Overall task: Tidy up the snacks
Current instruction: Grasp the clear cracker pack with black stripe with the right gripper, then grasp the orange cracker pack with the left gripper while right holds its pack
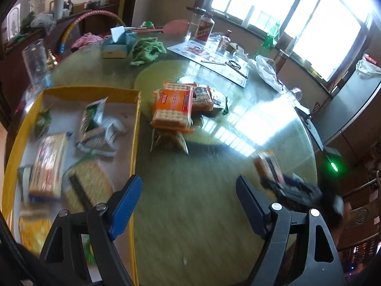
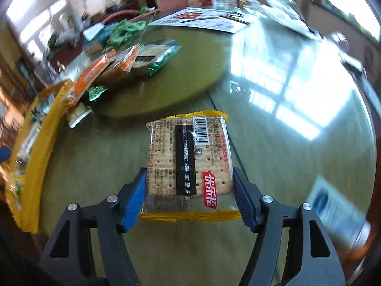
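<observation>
In the right wrist view my right gripper (image 2: 188,170) is shut on a clear cracker packet (image 2: 188,147) with yellow ends, its blue pads pressing on both long sides above the green table. The left wrist view shows that gripper (image 1: 293,190) as a blur at the right, with the packet (image 1: 266,166) in it. My left gripper (image 1: 188,181) is open with nothing in it, just right of the yellow box (image 1: 135,128). The box holds several snack packets. A pile of orange and green snack packs (image 1: 175,107) lies at the table's middle, and is also seen as the pile (image 2: 112,69) beside the box (image 2: 40,147).
At the far side of the round glass-topped table are a tissue box (image 1: 117,45), a green cloth (image 1: 147,50), bottles (image 1: 204,27), a printed sheet (image 1: 209,57) and a plastic bag (image 1: 266,69). A tall glass (image 1: 35,62) stands behind the box.
</observation>
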`<control>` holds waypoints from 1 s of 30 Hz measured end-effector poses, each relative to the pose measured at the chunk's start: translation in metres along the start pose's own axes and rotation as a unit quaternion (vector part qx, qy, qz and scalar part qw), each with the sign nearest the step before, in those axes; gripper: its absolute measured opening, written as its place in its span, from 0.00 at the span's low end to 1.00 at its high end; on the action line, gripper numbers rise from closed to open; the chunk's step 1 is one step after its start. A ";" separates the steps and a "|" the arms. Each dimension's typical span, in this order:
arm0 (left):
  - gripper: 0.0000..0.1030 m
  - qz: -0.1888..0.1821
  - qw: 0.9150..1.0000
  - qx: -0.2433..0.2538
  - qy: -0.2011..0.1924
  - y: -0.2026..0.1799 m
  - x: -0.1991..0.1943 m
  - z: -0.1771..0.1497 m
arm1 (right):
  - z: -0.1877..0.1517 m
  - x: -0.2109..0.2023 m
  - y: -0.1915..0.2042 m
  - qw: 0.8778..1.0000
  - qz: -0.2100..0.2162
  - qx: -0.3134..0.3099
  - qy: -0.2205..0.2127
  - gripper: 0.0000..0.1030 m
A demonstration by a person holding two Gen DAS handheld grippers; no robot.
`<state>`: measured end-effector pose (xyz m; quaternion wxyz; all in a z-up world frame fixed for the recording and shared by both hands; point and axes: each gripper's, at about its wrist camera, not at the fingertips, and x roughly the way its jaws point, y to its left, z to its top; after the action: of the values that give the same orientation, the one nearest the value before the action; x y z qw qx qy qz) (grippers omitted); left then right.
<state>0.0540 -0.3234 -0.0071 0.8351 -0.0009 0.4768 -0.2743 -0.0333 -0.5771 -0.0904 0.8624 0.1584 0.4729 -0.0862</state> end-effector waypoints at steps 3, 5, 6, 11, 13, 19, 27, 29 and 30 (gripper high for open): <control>0.79 -0.005 1.000 0.011 0.014 0.001 0.022 0.024 | -0.016 -0.013 -0.012 0.999 0.019 0.035 -0.004 0.67; 0.79 -0.006 1.000 0.009 0.022 0.003 0.036 0.040 | -0.024 -0.018 -0.017 0.998 0.034 0.046 -0.008 0.67; 0.79 -0.006 1.000 0.005 0.025 0.005 0.043 0.047 | -0.025 -0.019 -0.017 0.998 0.033 0.045 -0.009 0.67; 0.79 0.002 0.999 0.015 0.046 0.007 0.078 0.083 | -0.029 -0.020 -0.012 0.999 0.025 0.027 -0.015 0.67; 0.79 0.023 0.998 0.023 0.049 0.006 0.093 0.091 | -0.028 -0.019 -0.013 0.999 0.029 0.026 -0.017 0.67; 0.75 0.038 0.996 0.027 0.077 0.006 0.124 0.099 | -0.029 -0.019 -0.014 0.999 0.037 0.018 -0.021 0.67; 0.53 0.028 0.996 -0.008 0.088 0.023 0.131 0.098 | -0.031 -0.020 -0.015 0.999 0.039 0.016 -0.024 0.67; 0.53 0.029 0.996 -0.015 0.083 0.024 0.130 0.097 | -0.030 -0.020 -0.015 0.999 0.038 0.017 -0.023 0.67; 0.53 0.032 0.996 -0.012 0.080 0.023 0.130 0.097 | -0.030 -0.020 -0.015 0.999 0.038 0.016 -0.024 0.67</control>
<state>0.1926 -0.3888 -0.0634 0.8026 0.0265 0.5452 -0.2407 -0.0727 -0.5807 -0.0913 0.8733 0.1883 0.4447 -0.0648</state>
